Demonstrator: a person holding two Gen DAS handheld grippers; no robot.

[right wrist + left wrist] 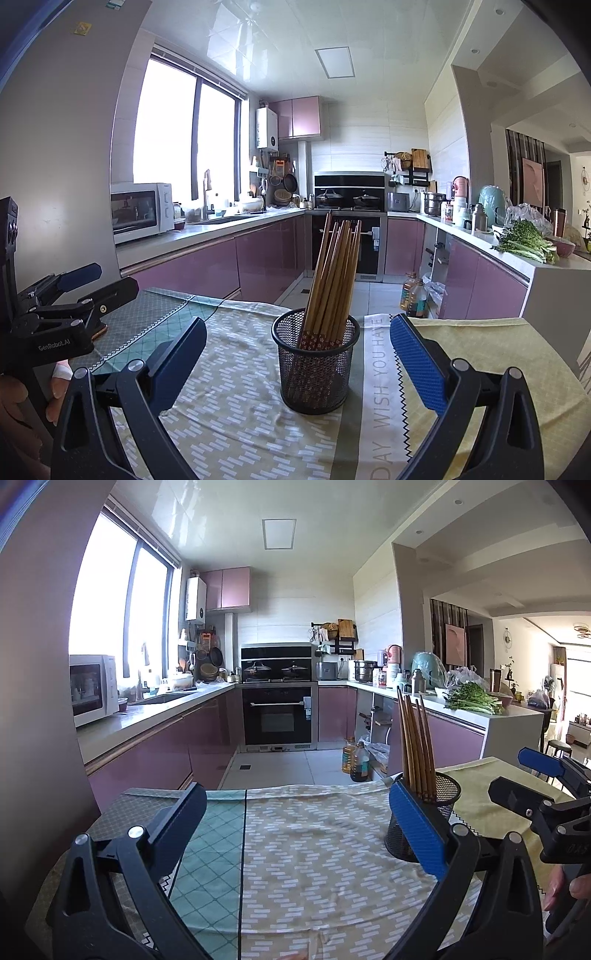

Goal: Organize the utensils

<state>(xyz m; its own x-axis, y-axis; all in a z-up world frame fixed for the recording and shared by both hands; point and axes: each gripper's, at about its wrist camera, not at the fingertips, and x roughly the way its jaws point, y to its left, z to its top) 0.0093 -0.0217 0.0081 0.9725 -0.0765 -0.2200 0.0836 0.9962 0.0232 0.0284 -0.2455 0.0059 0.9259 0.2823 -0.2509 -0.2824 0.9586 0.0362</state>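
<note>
A black mesh cup (pixel 316 363) stands on the cloth-covered table (pixel 229 398), holding several brown chopsticks (pixel 332 277) that lean up and to the right. My right gripper (pixel 295 336) is open, its fingers on either side of the cup and a little short of it, with nothing held. In the left wrist view the same mesh cup (pixel 445 797) and chopsticks (pixel 415 746) stand just behind my right-hand finger. My left gripper (pixel 295 812) is open and empty over the patterned cloth, to the left of the cup. Each gripper shows at the edge of the other's view.
The table wears several cloths: teal check (pixel 210 849), beige brick pattern (pixel 317 853), yellow (pixel 480 354). Beyond its far edge lies the kitchen floor with oil bottles (pixel 356 758). Purple counters carry a microwave (pixel 92 688) at the left and greens (pixel 474 699) at the right.
</note>
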